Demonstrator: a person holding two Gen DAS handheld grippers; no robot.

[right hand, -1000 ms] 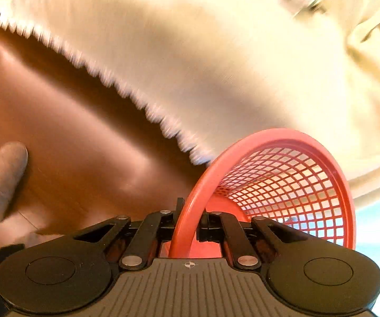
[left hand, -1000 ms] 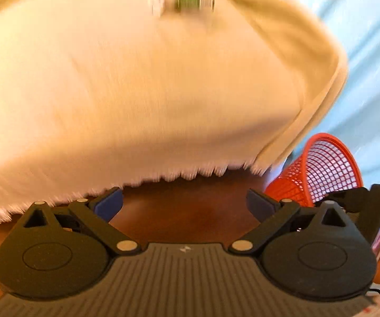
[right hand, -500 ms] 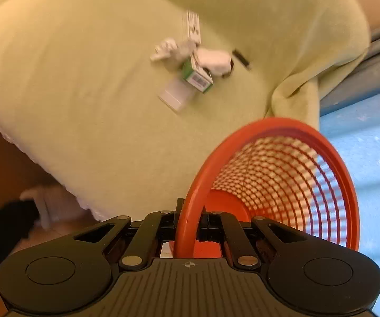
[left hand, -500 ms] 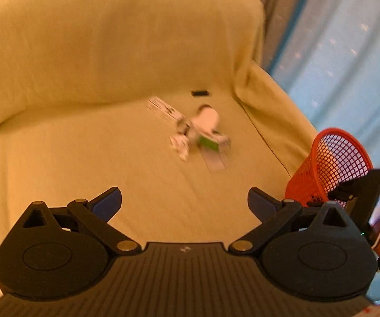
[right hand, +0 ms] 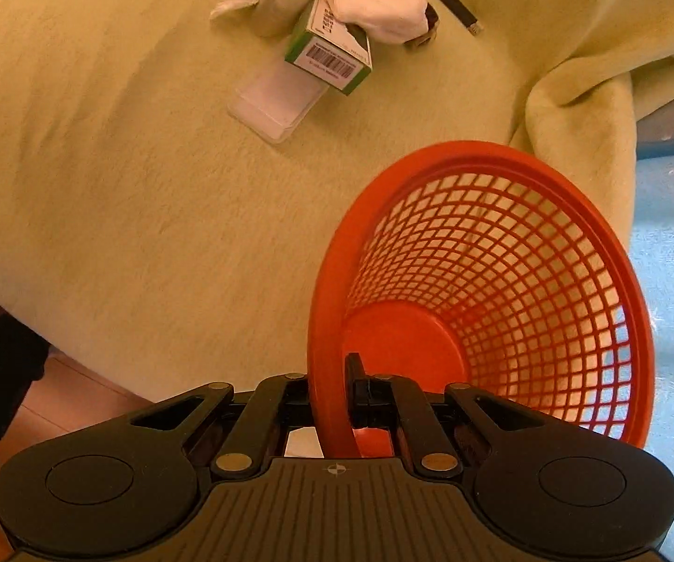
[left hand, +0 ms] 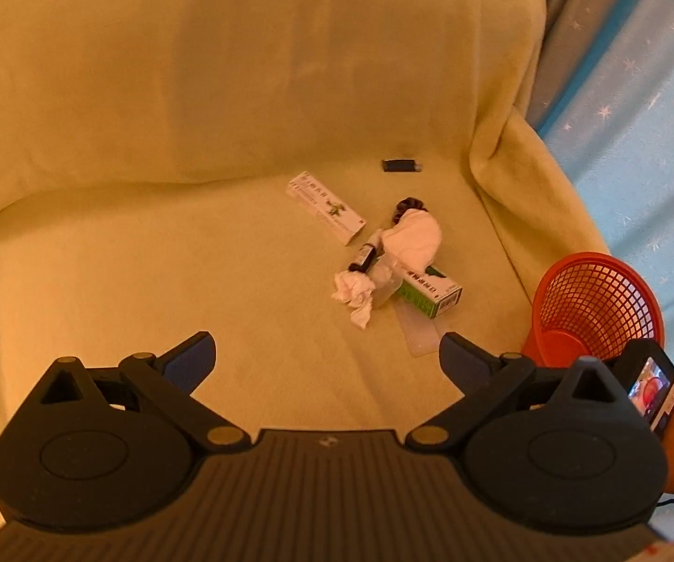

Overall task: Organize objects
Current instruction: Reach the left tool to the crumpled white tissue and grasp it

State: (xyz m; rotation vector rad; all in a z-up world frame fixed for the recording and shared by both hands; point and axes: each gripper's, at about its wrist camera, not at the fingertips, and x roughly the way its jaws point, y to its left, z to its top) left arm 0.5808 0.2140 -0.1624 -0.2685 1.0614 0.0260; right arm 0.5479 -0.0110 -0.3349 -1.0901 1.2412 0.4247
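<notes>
Left wrist view now sits closer and steadier over the sofa (left hand: 150, 257) than half a second ago, the clutter larger and sharp: left to right, a white box (left hand: 325, 206), a tissue (left hand: 353, 290), a sock (left hand: 414, 236) on a green box (left hand: 430, 292), a dark stick (left hand: 401, 166) behind, the left hand-held gripper (left hand: 327, 360) spread wide and empty above the cushion. Right wrist view shows the right hand-held gripper (right hand: 334, 398) clenched on the rim of the basket (right hand: 501, 281), carried tilted over the seat's right edge, nearer the pile than before.
</notes>
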